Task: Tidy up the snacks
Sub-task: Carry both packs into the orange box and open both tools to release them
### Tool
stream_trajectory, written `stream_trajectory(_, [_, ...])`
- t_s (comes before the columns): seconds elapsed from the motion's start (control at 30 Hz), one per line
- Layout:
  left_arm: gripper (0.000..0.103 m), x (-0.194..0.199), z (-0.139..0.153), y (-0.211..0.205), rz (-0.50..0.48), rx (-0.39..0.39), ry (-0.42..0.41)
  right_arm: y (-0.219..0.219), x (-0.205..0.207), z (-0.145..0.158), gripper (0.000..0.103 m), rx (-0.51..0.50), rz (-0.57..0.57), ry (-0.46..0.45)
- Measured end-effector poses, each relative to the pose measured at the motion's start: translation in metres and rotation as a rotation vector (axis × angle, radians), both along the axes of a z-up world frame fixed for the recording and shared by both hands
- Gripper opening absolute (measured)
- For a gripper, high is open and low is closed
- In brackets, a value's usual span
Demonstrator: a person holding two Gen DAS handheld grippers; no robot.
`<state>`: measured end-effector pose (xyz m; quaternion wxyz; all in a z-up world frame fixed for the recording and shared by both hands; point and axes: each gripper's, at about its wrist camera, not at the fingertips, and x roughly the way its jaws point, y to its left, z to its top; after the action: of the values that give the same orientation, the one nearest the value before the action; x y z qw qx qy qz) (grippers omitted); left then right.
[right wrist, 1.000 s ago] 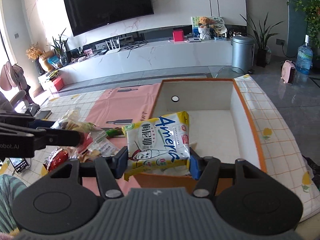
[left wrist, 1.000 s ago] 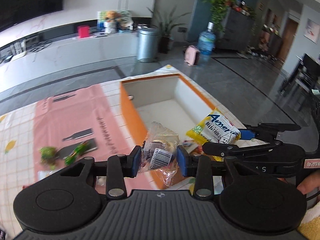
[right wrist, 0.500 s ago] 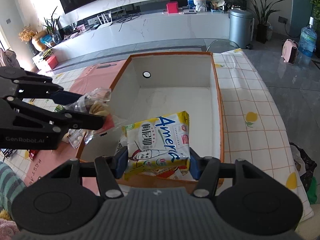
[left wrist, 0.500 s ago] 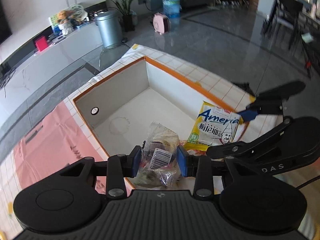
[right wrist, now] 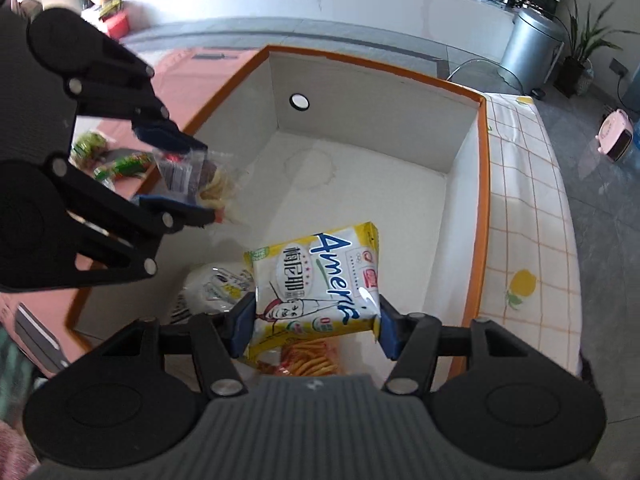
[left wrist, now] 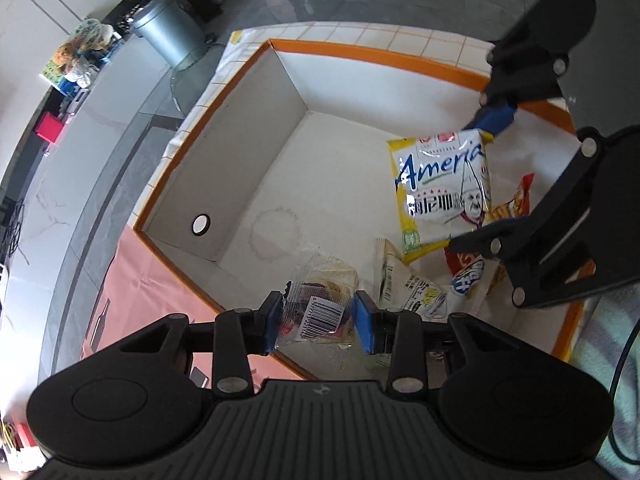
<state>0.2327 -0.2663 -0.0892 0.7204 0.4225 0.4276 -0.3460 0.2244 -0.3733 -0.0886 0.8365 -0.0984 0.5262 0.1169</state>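
While both grippers point steeply down, the largest item is the orange-rimmed box, white inside, sitting on a checked tablecloth with lemon prints. One inner wall carries a round hole; a faint ring stain marks the box floor.

Right gripper: blue pads clenched on the lower edges of a yellow-and-white snack bag lettered "Ameri…", held over the box interior toward 6 o'clock in the right wrist view. In the left wrist view this bag hangs at about 3 o'clock, over the box.

Left gripper: pads closed on a clear packet of biscuits with a barcode label, held just above the near box wall at 6 o'clock in its own view. From the right wrist camera the same packet appears at 9 o'clock, over the box's left rim.

Already lying on the box floor: a white packet with printed text, just beside the yellow bag at its 8 o'clock, and a red-orange bag of stick snacks beneath it at 6 o'clock.

Outside the box, at 9 o'clock in the right wrist view, small green-wrapped snacks lie on a pink mat.
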Motion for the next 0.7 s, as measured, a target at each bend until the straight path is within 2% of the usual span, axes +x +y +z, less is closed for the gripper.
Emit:
stream_trajectory(0.13, [0.043, 0.013, -0.012, 0.001, -0.021, 0.019, 0.02, 0.002, 0.016, -0.011, 0.058, -0.067, 0.041, 0.059])
stream_trajectory(0.23, [0.044, 0.022, -0.017, 0.002, -0.022, 0.003, 0.051, 0.001, 0.027, -0.018, 0.058, -0.116, 0.051, 0.097])
stream_trajectory(0.57, [0.047, 0.023, -0.026, 0.005, -0.085, -0.01, 0.093, 0.01, 0.042, -0.033, 0.06, -0.128, 0.147, 0.183])
stream_trajectory(0.7, [0.048, 0.023, -0.023, 0.006, -0.061, -0.041, 0.114, 0.01, 0.048, -0.039, 0.063, -0.12, 0.15, 0.204])
